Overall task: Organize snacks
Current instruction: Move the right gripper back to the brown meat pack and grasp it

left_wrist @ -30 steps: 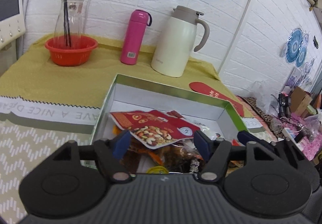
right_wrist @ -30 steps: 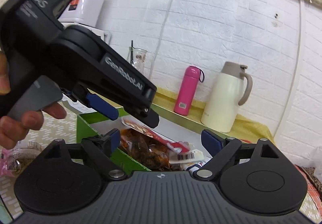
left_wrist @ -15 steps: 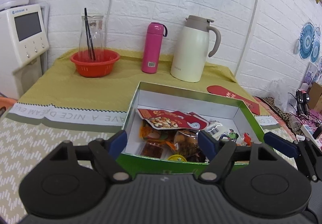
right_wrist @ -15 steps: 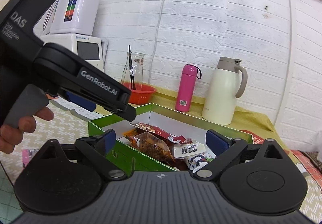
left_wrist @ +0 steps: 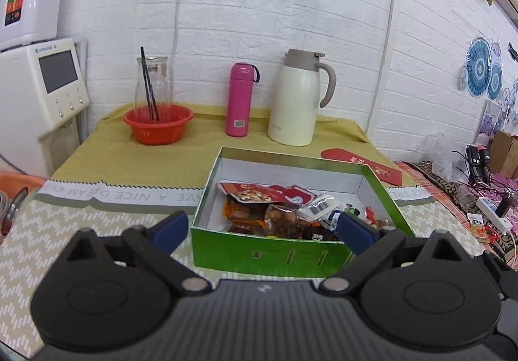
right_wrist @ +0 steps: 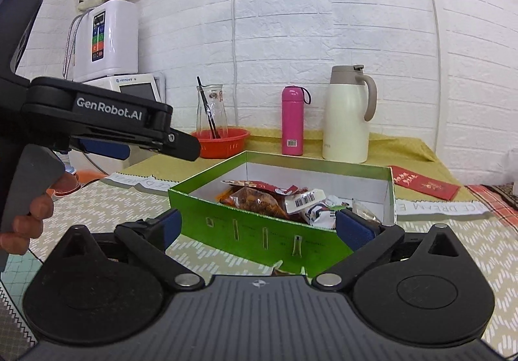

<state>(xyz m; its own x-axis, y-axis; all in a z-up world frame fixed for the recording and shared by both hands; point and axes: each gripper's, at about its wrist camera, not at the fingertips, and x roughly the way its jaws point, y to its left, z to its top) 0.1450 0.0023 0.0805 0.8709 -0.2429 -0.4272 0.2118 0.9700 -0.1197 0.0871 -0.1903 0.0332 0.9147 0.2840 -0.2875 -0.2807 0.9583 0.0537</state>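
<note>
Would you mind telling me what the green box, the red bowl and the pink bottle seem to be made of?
Green box: likely printed cardboard, glossy outside, plain white inside, with thin folded walls.
Red bowl: probably moulded plastic, with rows of slots like a colander.
Pink bottle: smooth, slightly shiny shell, perhaps painted metal or plastic; the look cannot settle which.

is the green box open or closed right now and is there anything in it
Open. The green box has no lid on it, its white inner walls show, and snack packets lie piled inside, covering most of its floor.
</note>
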